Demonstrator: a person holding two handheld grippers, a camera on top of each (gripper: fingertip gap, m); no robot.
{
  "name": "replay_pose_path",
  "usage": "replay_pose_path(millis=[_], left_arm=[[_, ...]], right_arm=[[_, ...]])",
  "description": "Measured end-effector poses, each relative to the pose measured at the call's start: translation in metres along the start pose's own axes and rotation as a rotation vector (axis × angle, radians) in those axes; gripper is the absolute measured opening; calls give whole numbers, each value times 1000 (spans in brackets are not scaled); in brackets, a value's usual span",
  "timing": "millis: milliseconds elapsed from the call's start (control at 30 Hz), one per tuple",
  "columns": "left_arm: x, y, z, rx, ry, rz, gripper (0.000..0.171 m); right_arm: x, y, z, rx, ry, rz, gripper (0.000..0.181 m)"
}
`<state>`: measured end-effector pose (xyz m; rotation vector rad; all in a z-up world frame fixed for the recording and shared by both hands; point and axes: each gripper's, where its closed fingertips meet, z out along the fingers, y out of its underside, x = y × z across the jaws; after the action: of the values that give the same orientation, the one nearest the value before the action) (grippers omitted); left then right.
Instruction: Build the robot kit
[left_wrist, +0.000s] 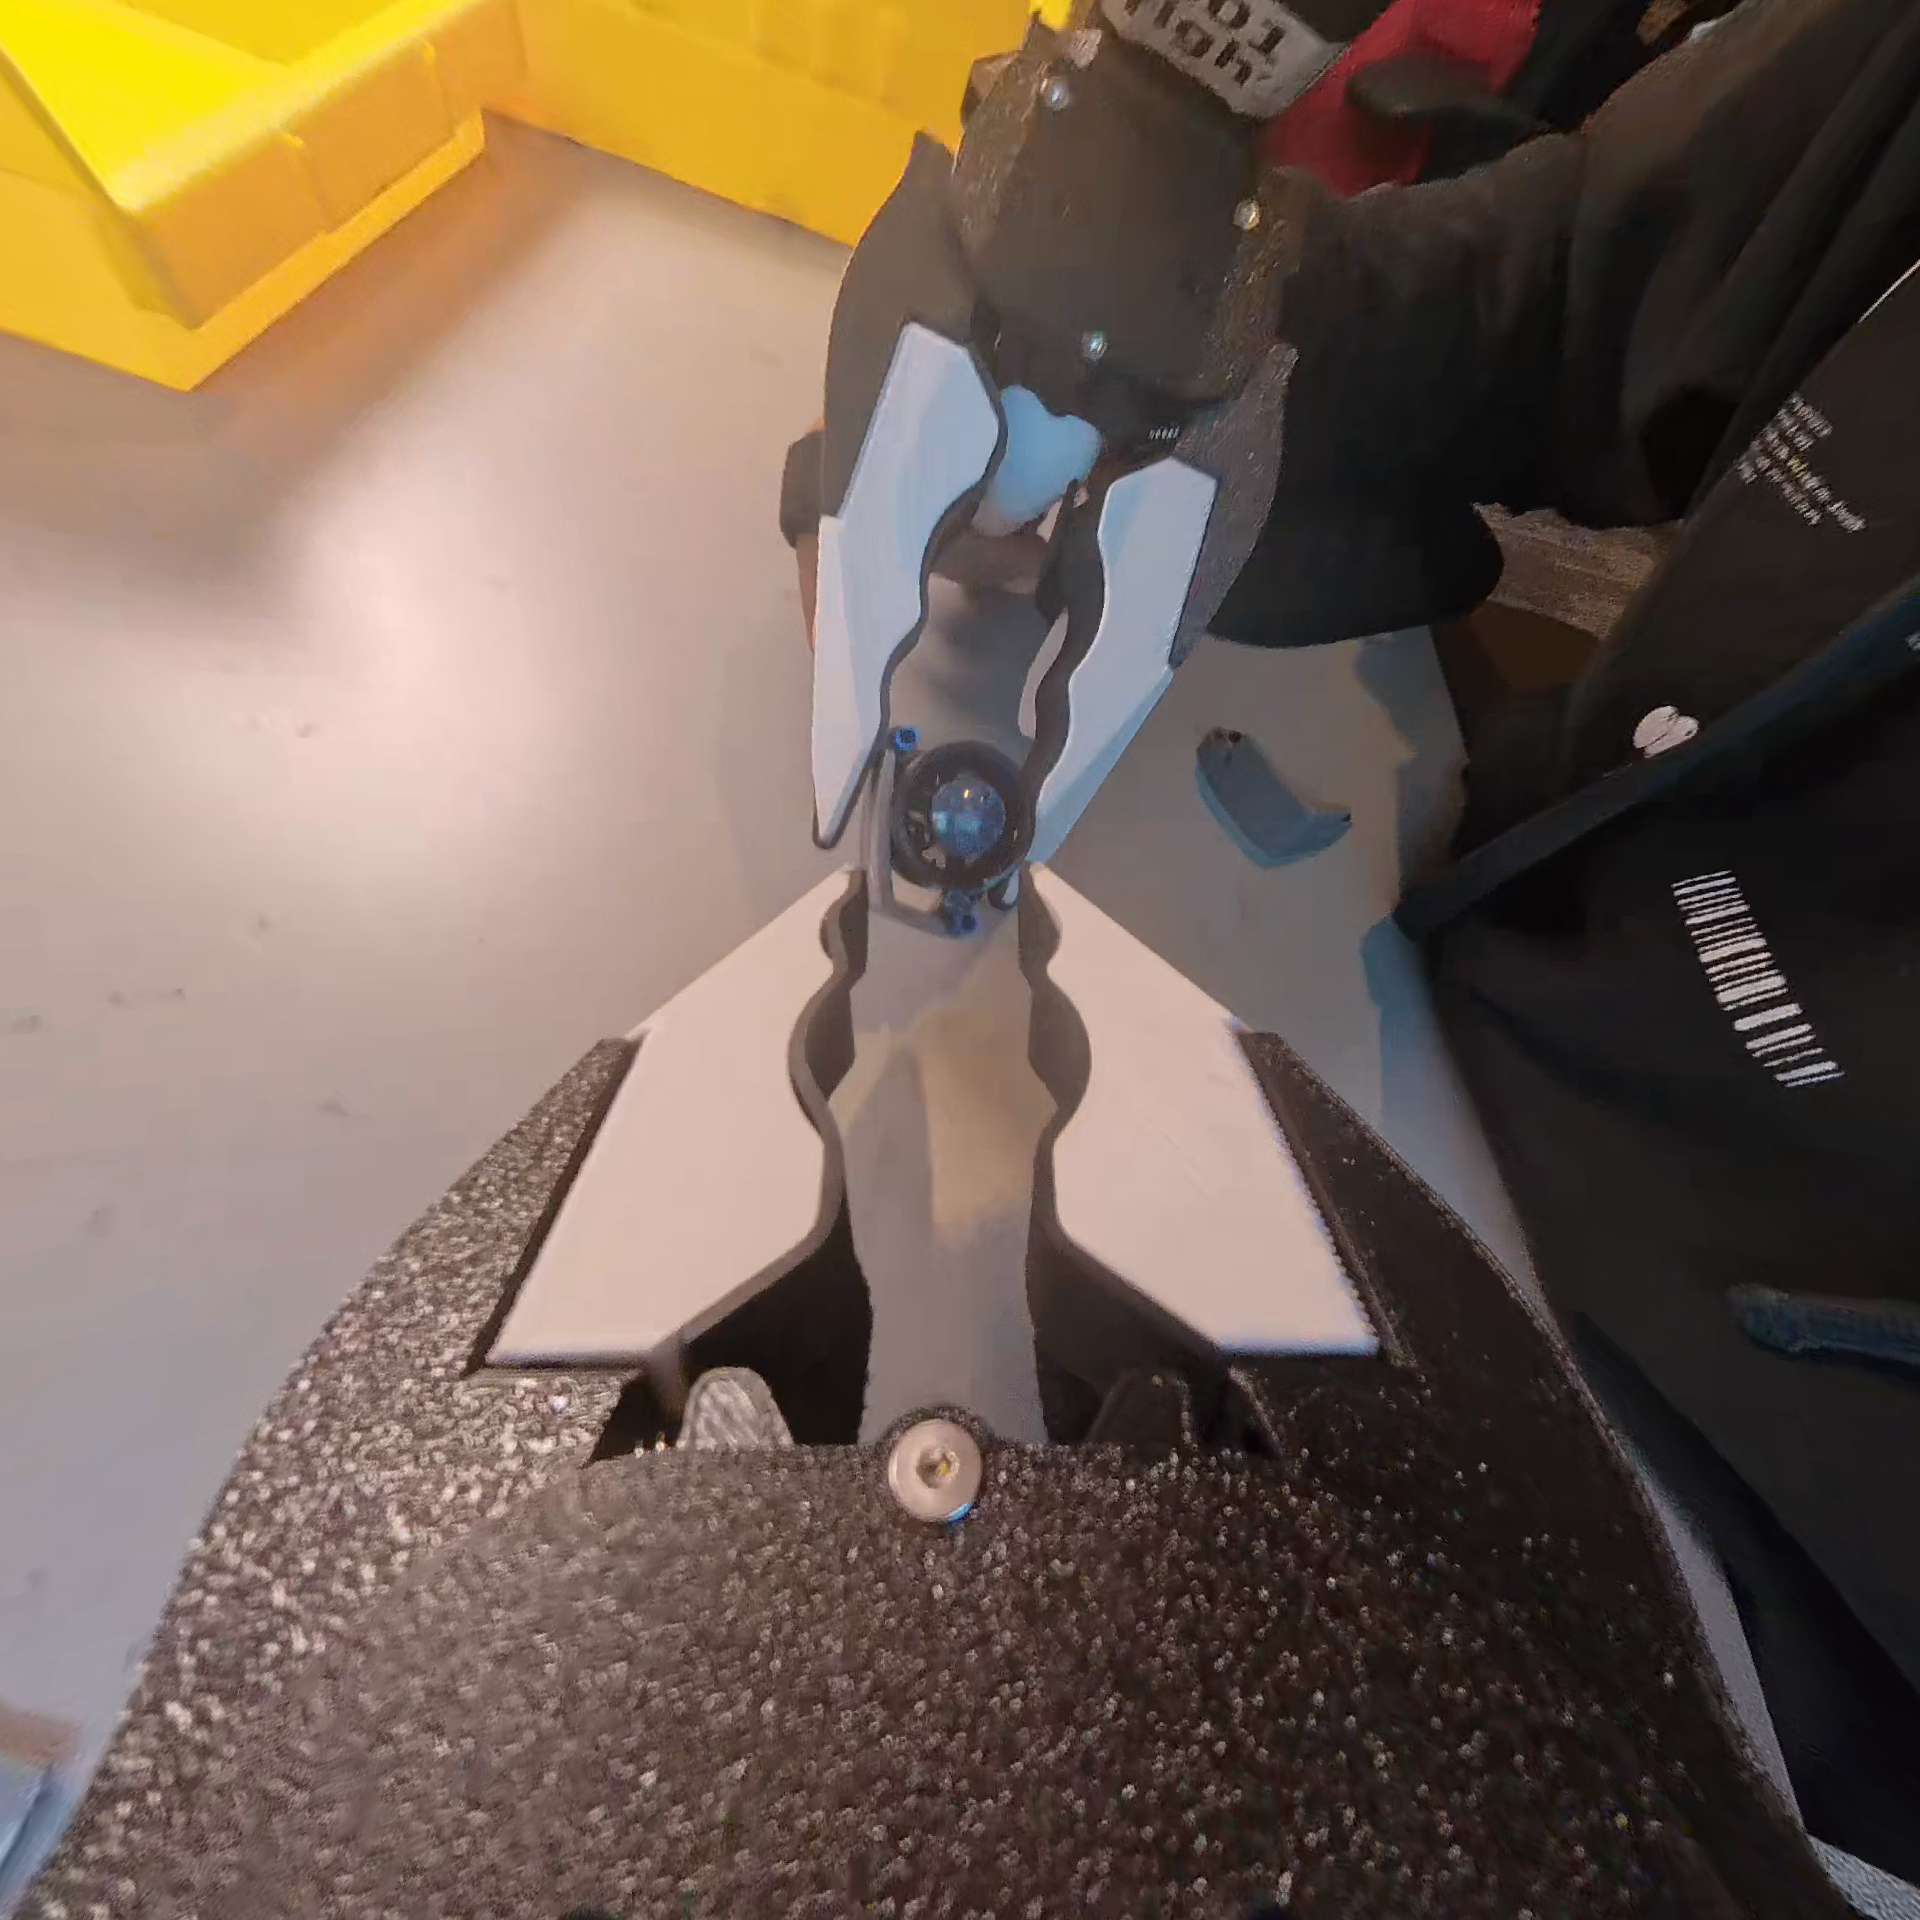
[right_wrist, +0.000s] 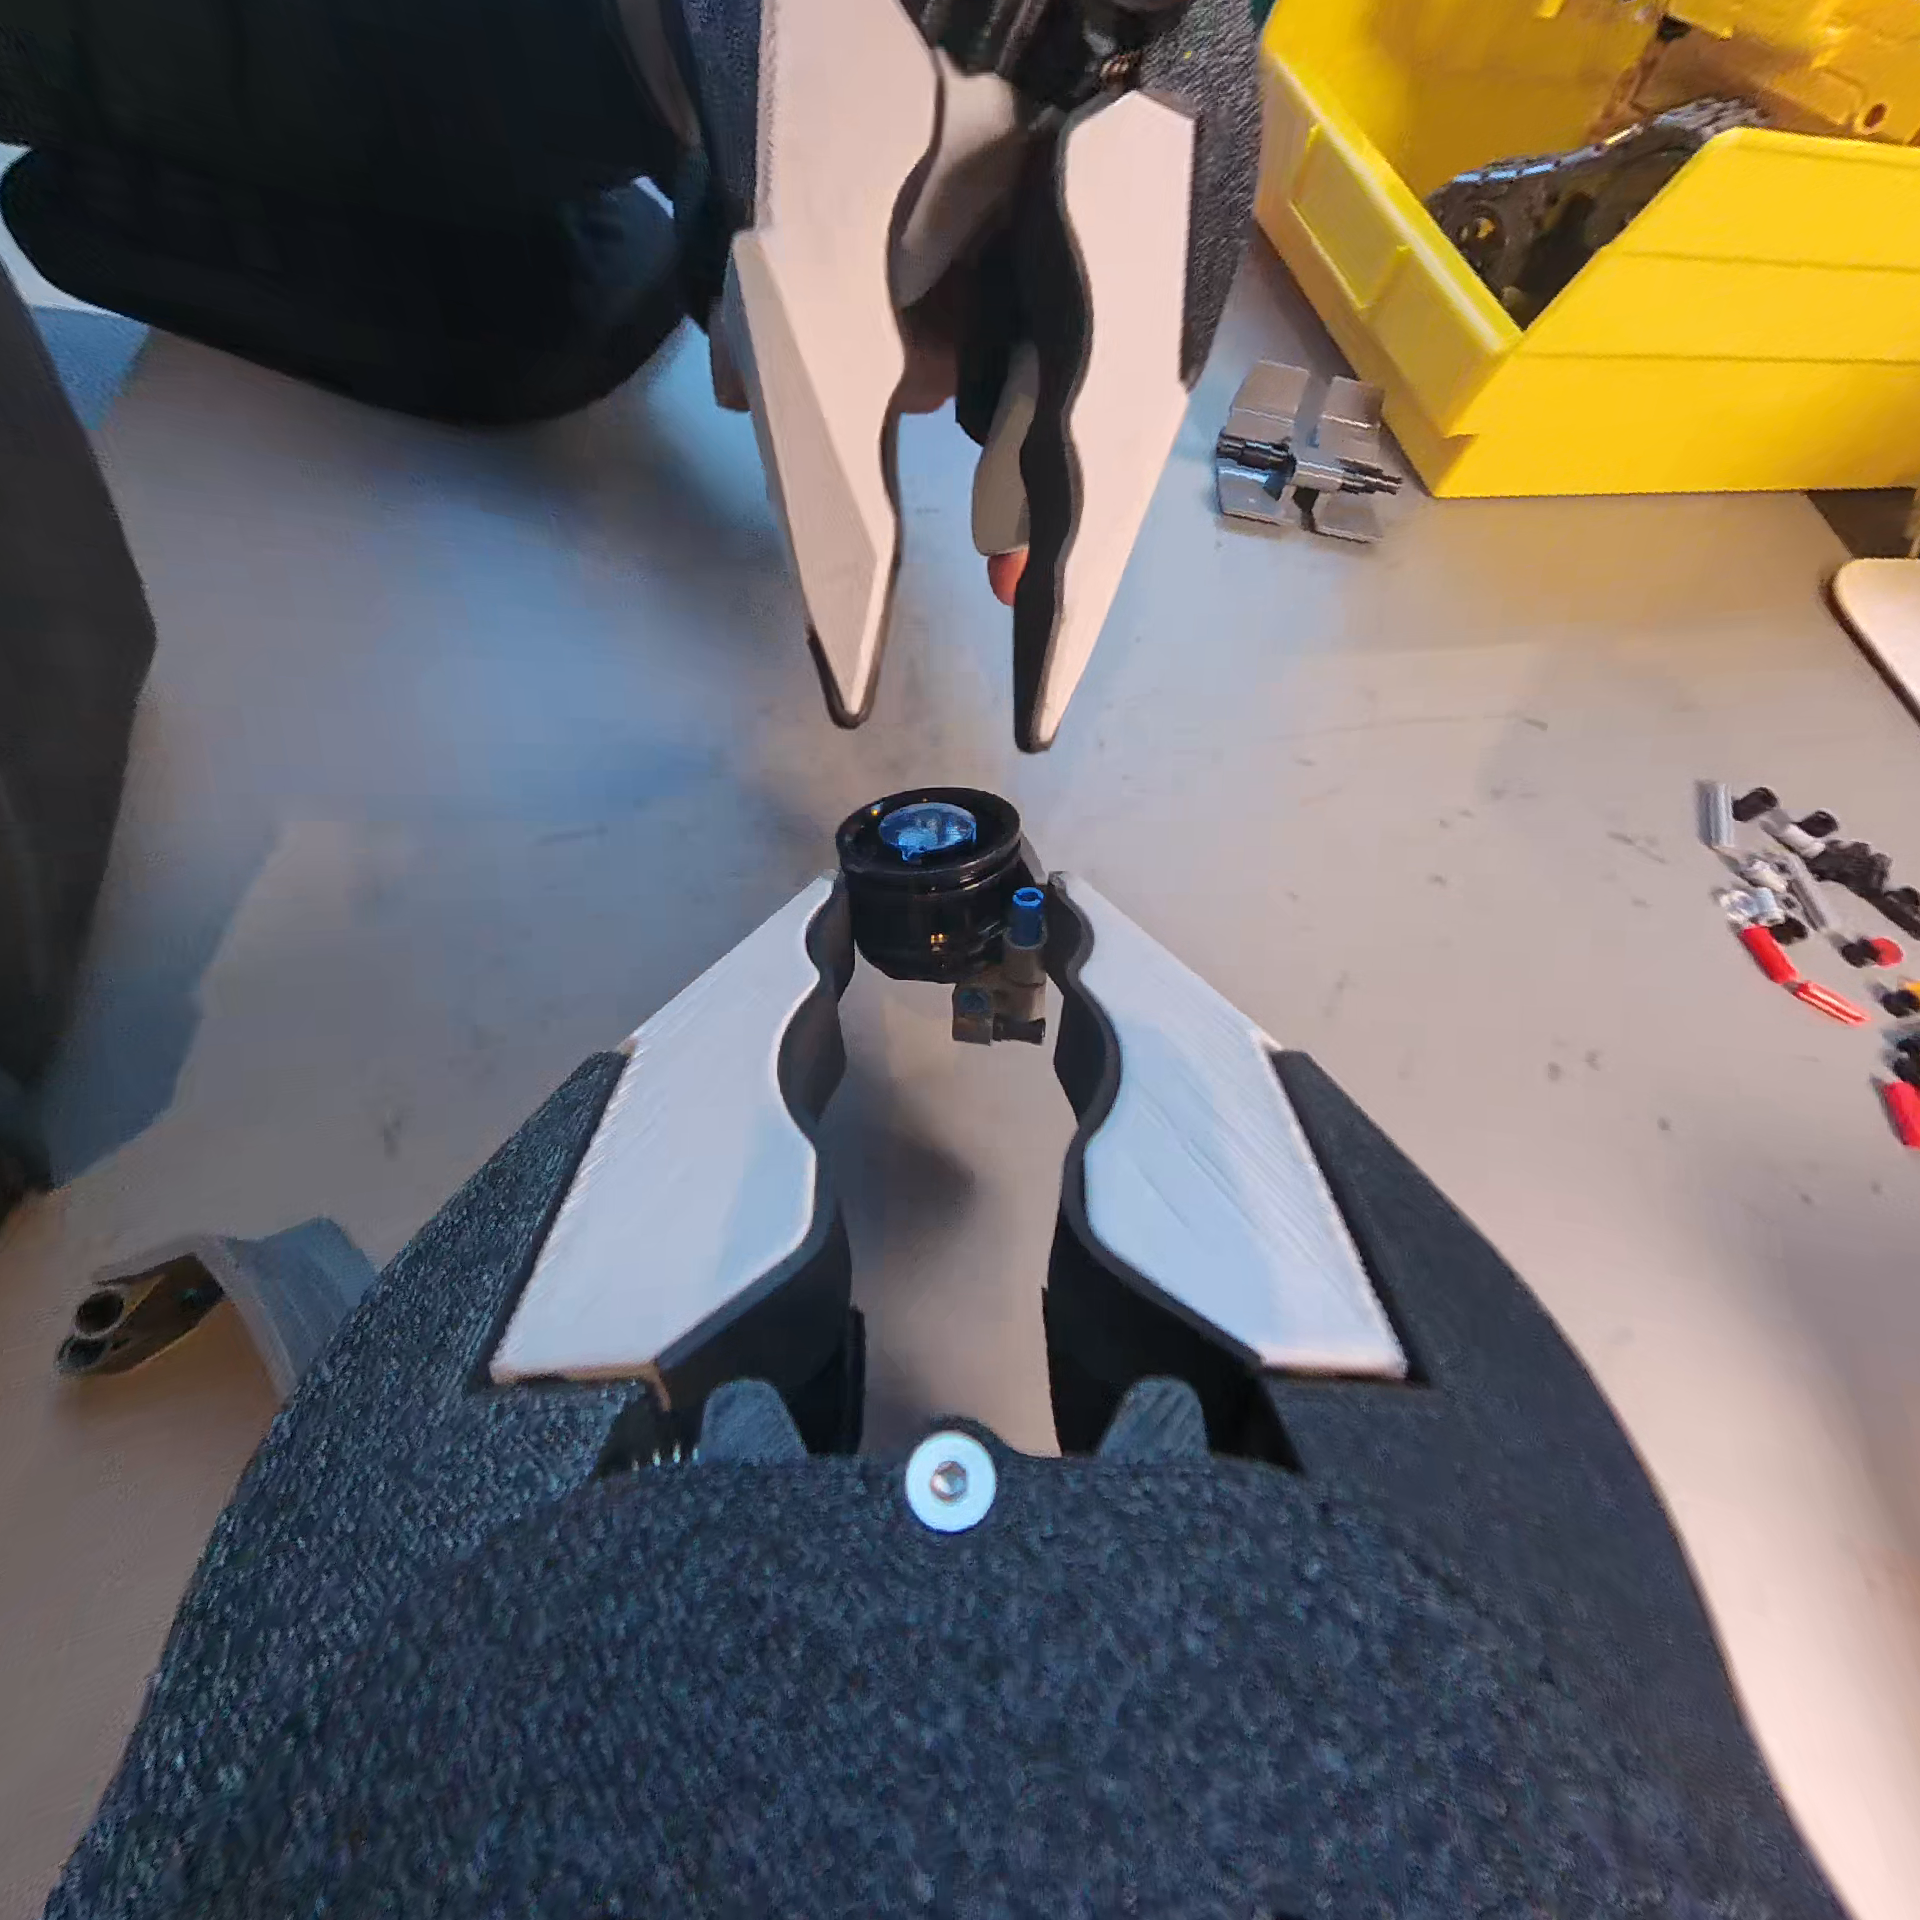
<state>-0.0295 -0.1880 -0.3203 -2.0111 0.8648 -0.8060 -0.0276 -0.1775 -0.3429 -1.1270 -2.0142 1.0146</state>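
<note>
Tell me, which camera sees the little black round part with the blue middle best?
The right wrist view: the black round part sits close, gripped by the right tongs. The left wrist view shows it farther off, partly hidden between both tongs' tips.

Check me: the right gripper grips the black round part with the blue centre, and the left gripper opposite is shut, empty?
The left gripper is open, not shut: the right wrist view shows a clear gap between its fingertips. The rest holds: the right gripper grips the black round part.
</note>
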Motion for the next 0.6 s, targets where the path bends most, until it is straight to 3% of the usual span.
replay_pose_path(millis=[200, 400, 600], left_arm=[[-5, 28, 17, -118, -72, 57, 20], [-3, 24, 22, -126, -105, 144, 5], [8, 27, 25, -114, -23, 125, 29]], right_arm=[[-6, 7, 8, -45, 26, 6, 37], [-16, 28, 5, -186, -4, -21, 34], [-18, 27, -4, -182, -23, 44, 38]])
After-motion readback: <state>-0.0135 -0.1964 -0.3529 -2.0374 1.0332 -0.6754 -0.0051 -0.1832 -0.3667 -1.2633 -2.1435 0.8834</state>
